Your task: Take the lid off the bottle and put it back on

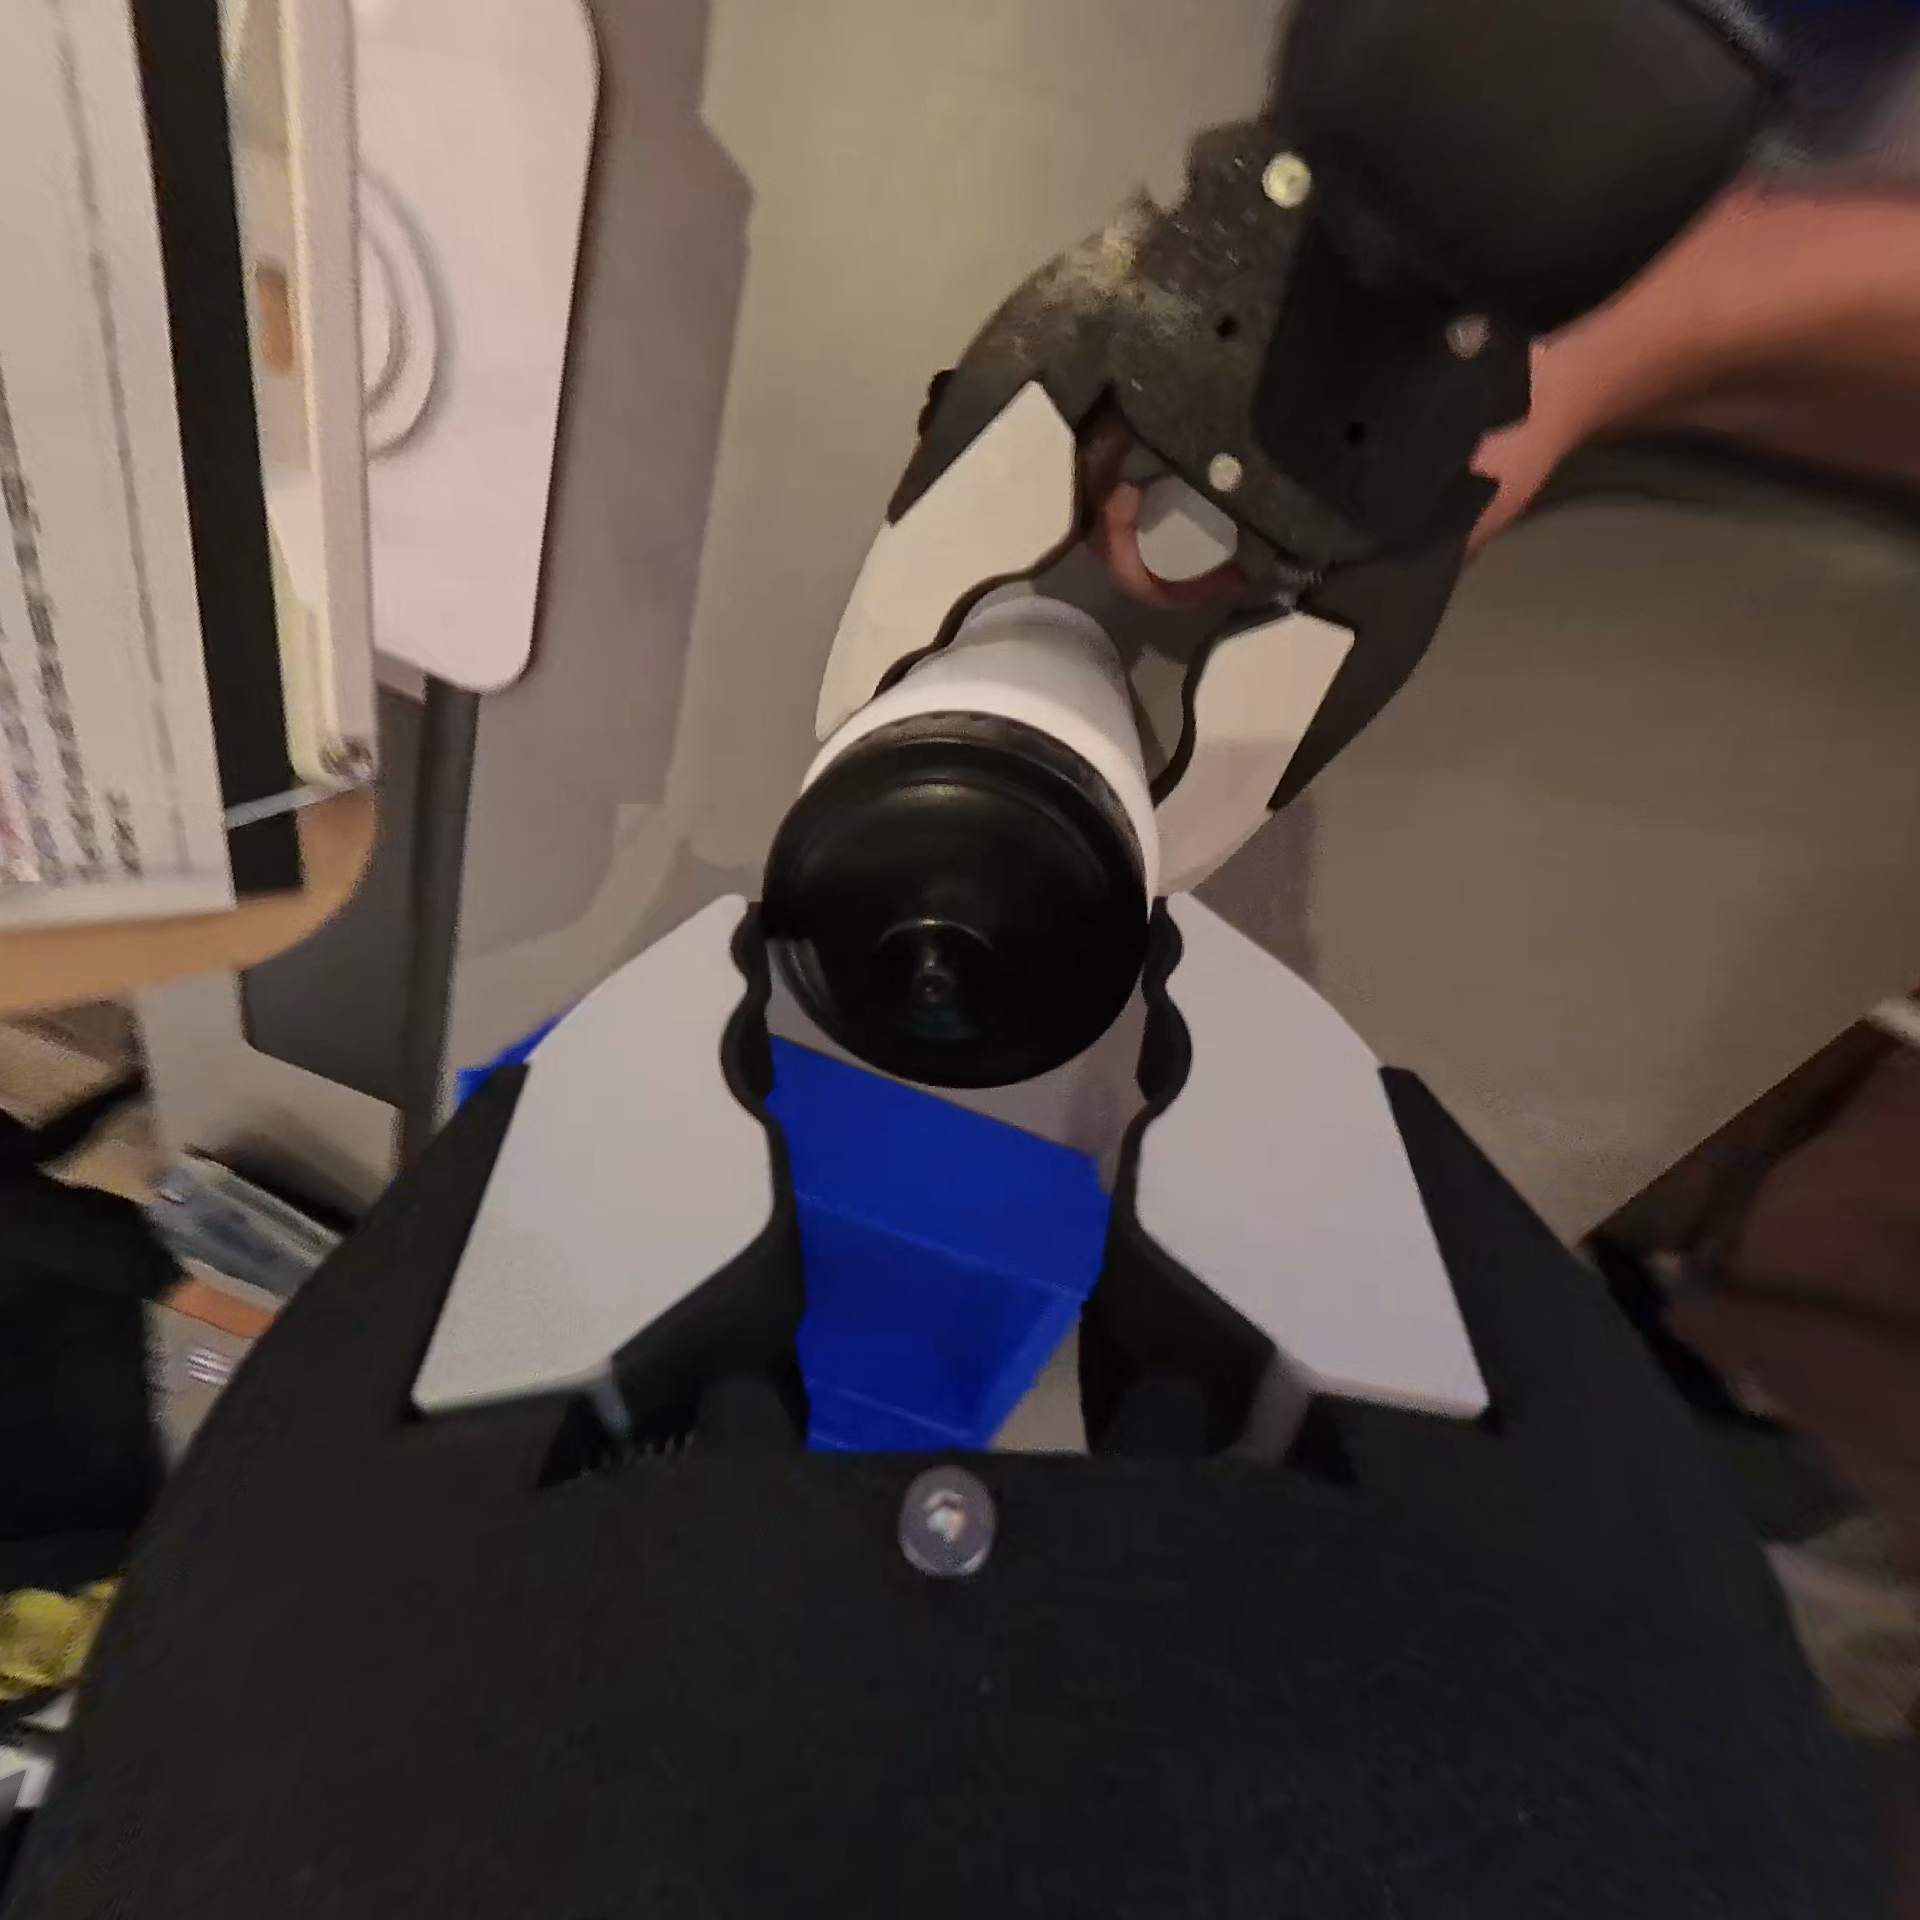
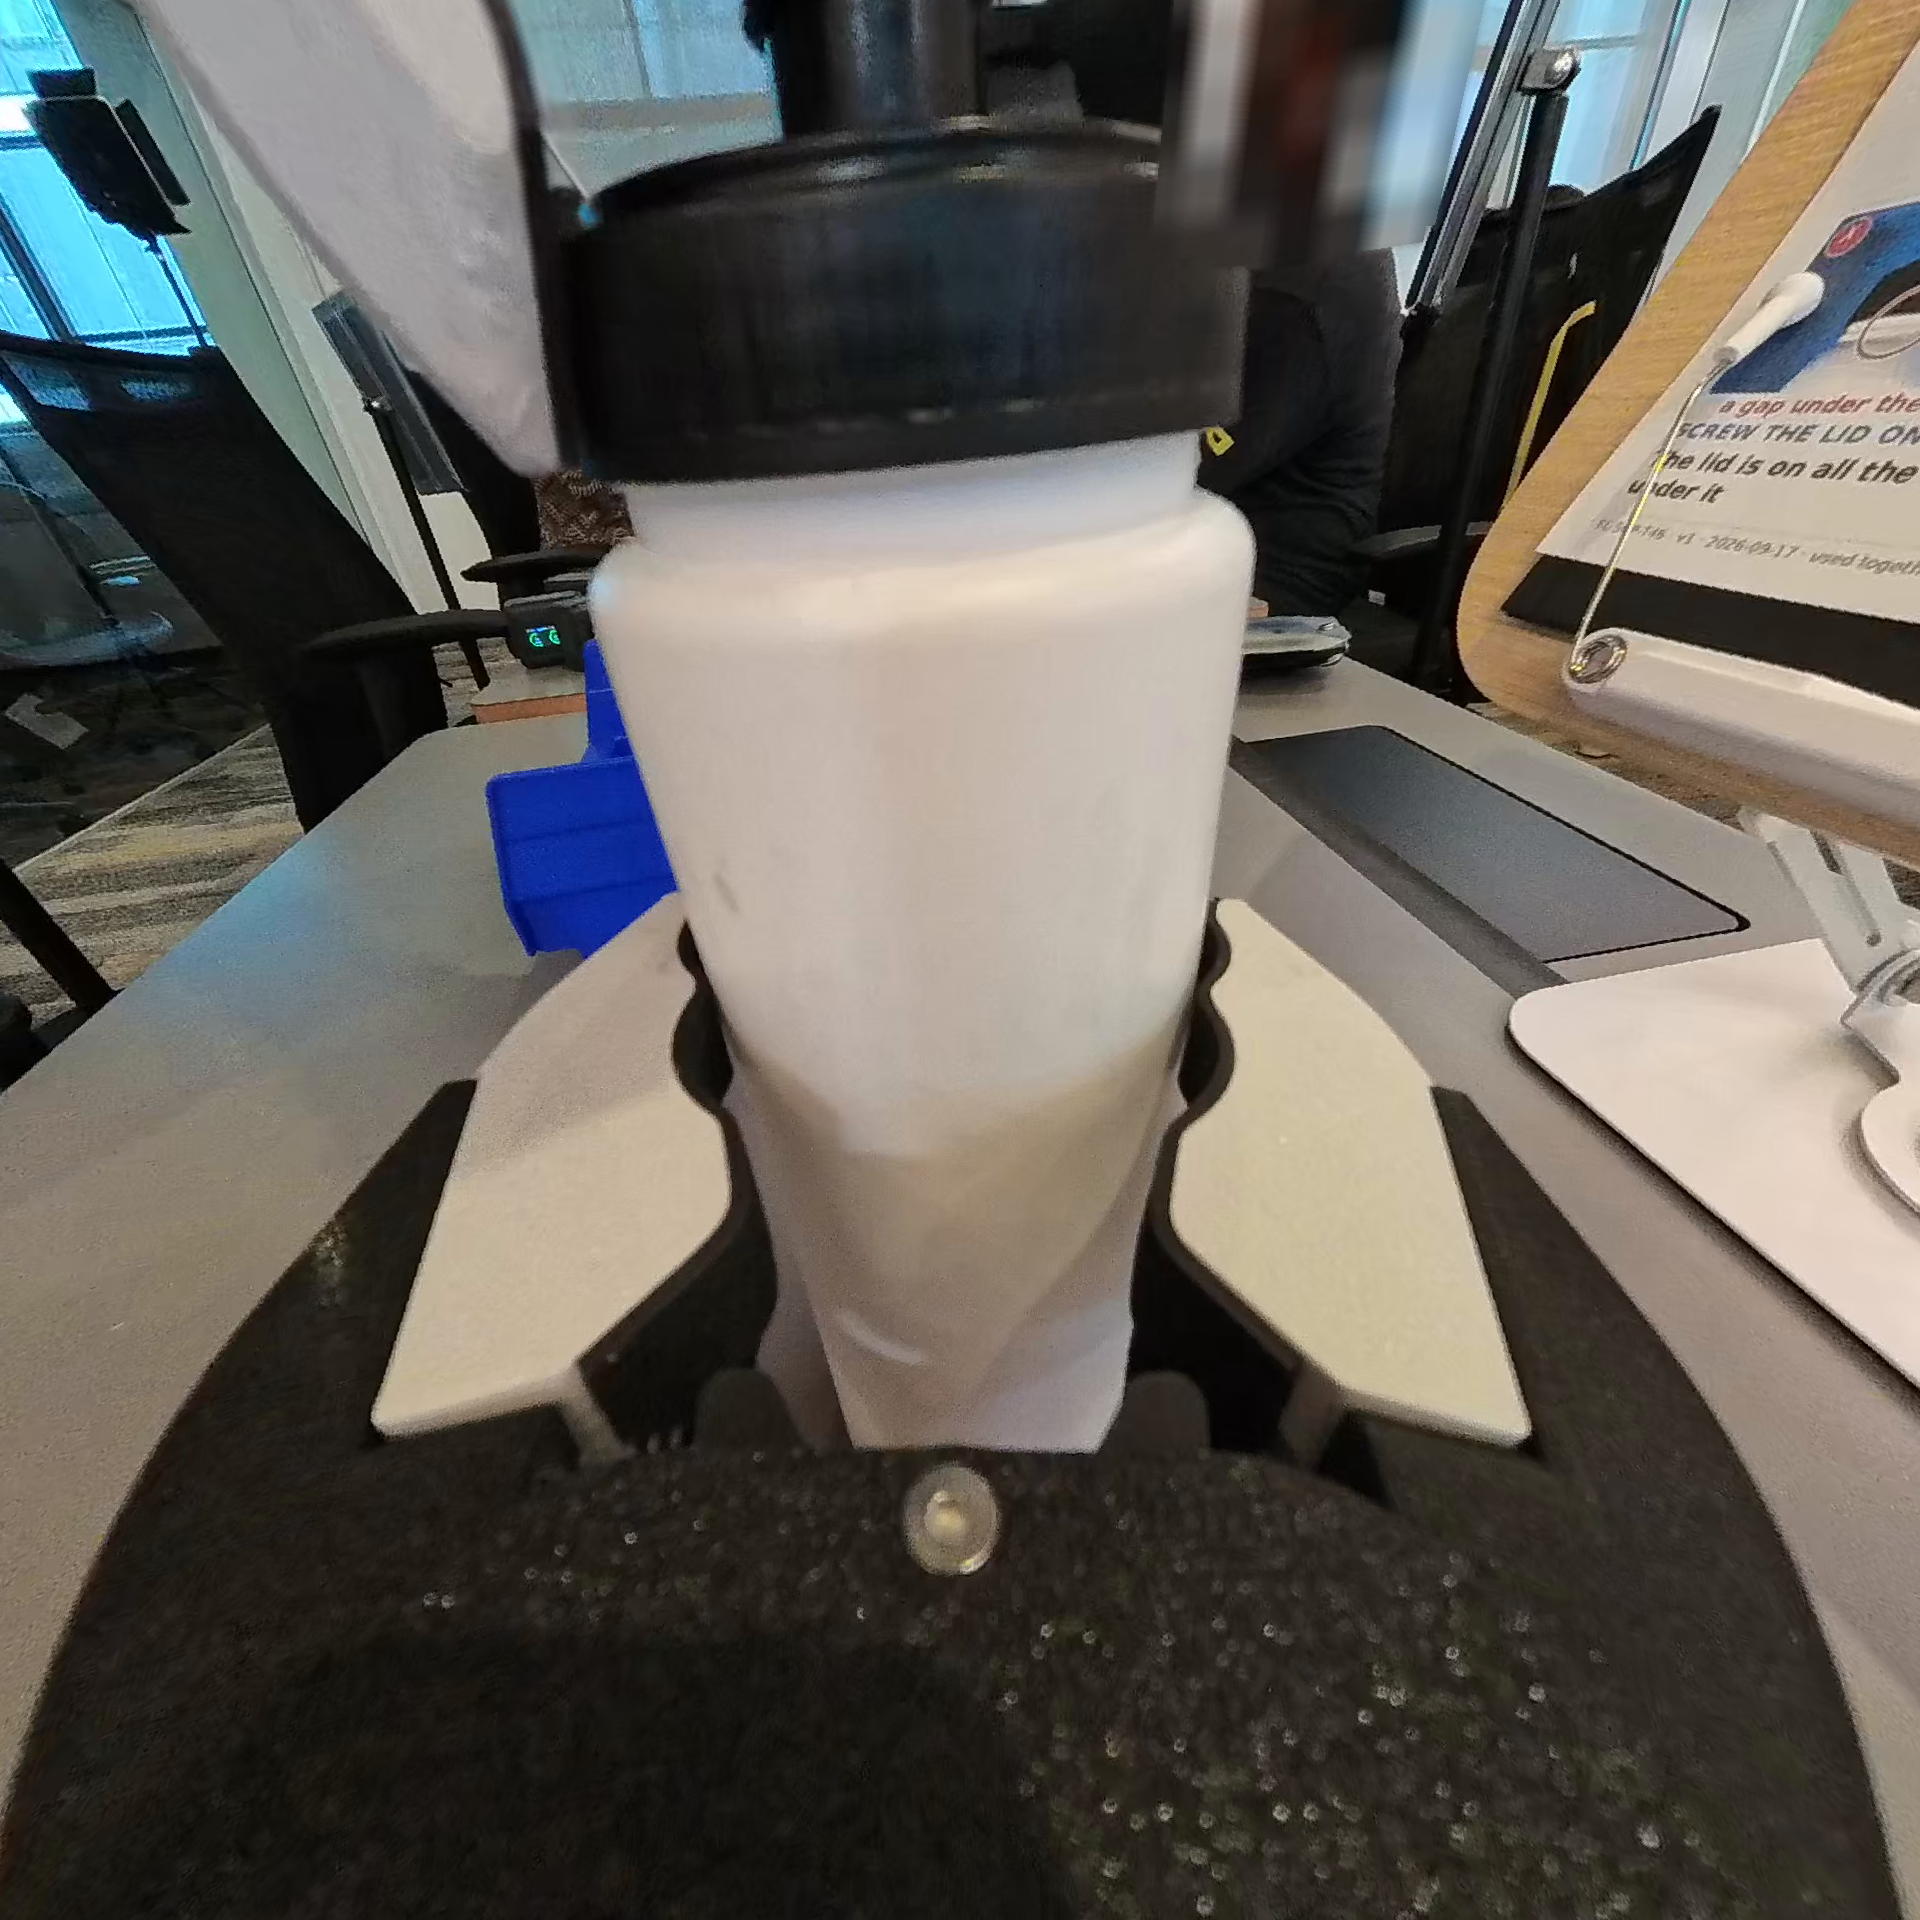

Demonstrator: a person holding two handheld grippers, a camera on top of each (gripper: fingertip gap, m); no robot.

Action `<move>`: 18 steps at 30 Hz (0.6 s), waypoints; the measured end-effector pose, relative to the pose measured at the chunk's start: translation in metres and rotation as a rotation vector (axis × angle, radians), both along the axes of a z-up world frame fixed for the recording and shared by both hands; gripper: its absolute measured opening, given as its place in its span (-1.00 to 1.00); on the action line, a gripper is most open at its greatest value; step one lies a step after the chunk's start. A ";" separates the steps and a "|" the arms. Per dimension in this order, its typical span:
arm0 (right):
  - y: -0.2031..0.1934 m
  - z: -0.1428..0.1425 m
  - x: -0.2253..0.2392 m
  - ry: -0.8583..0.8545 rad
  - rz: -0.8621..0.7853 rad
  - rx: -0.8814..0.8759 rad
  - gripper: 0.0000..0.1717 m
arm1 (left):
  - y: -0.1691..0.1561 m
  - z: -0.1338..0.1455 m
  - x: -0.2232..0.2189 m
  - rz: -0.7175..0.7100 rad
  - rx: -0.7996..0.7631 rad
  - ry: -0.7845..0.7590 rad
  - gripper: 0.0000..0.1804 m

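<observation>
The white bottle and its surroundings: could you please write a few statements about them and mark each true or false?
1. The black lid sits on the white bottle. True.
2. The right gripper holds the bottle by its lid. False: its fingers clasp the white body, low down.
3. The left gripper has its fingers on either side of the lid. True.
4. A red bin stands on the table behind the bottle. False: the bin is blue.
5. The bottle lies flat on the grey table. False: it stands upright in the right gripper.
</observation>
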State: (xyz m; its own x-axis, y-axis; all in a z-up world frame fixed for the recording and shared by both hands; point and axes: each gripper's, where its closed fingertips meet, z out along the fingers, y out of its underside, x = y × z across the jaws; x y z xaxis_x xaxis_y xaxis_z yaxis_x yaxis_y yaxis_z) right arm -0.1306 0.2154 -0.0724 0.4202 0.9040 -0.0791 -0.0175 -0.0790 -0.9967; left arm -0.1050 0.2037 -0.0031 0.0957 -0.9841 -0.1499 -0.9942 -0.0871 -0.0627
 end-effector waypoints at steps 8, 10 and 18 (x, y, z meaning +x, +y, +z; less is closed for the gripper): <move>0.001 0.000 -0.001 0.002 -0.001 0.001 0.01 | 0.004 0.001 -0.006 -0.327 0.137 0.151 -0.23; 0.000 0.000 0.000 0.003 0.002 0.003 0.01 | 0.002 0.005 -0.005 -0.300 0.149 0.126 -0.19; 0.000 0.000 -0.001 -0.001 0.000 0.001 0.01 | -0.004 0.014 0.004 0.350 -0.090 -0.164 0.06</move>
